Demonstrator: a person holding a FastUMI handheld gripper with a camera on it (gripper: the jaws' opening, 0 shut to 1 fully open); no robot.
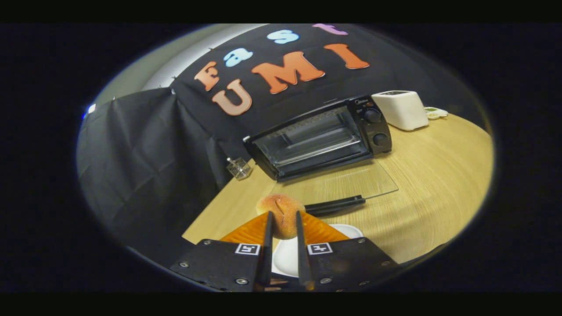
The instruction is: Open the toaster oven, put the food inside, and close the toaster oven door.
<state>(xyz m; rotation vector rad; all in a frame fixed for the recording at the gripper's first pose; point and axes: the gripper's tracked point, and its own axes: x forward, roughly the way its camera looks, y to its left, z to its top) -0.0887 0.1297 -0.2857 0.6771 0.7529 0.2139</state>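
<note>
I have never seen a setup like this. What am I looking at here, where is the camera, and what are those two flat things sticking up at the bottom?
The camera rides on a hand-held gripper and looks forward along its two fingers. They are pressed on a bread roll, held above a white plate. Ahead, on the wooden table, stands a black toaster oven with its glass door folded down open. Behind it sits a white toaster; left of the oven is a small clear box.
</note>
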